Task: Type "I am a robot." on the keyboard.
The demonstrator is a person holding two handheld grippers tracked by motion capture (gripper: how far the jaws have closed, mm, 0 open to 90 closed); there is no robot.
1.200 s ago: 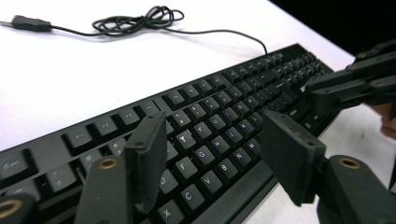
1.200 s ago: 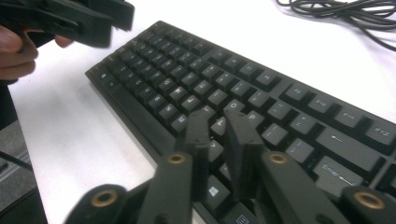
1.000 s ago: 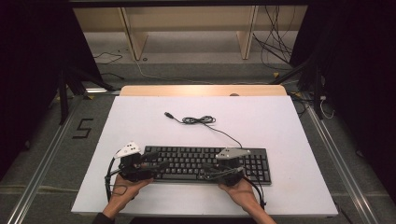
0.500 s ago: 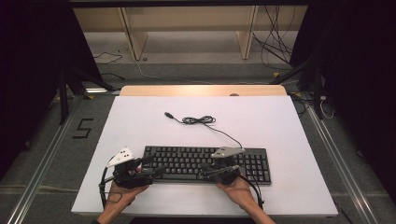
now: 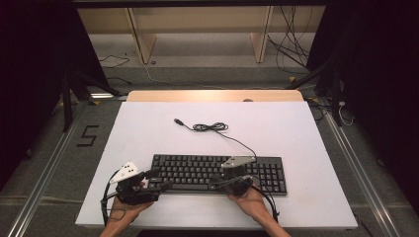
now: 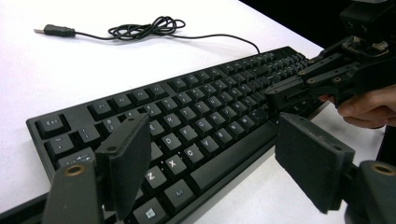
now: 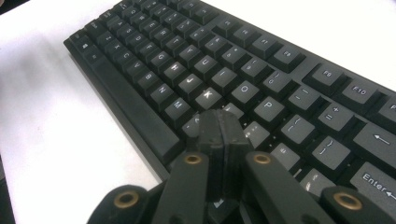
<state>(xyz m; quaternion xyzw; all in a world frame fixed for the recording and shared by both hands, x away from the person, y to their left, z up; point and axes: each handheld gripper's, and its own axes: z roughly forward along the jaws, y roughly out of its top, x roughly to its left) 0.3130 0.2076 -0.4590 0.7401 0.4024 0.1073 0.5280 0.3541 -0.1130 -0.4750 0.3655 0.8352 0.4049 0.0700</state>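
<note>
A black keyboard (image 5: pixel 217 172) lies across the near middle of the white table (image 5: pixel 148 133). Its thin cable (image 5: pixel 212 127) runs back to a small coil and a USB plug (image 5: pixel 179 121). My left gripper (image 5: pixel 164 184) stands open at the keyboard's (image 6: pixel 196 112) near left corner. One pad (image 6: pixel 126 158) is over the keys and the other pad (image 6: pixel 310 163) is over the table in front. My right gripper (image 5: pixel 214 186) is shut, with its tip (image 7: pixel 219 128) low over the keys (image 7: pixel 224 56) near the space bar's right end. It also appears in the left gripper view as the right gripper (image 6: pixel 282 93).
The table's wooden far edge (image 5: pixel 212 95) borders a lower floor with loose cables (image 5: pixel 291 54) and shelf legs. Metal rails (image 5: pixel 44 173) run along both sides. White table surface lies free behind the keyboard and to its left and right.
My left gripper has drawn back toward the near left, off the keyboard's left end. The right gripper and the keyboard have stayed about where they were.
</note>
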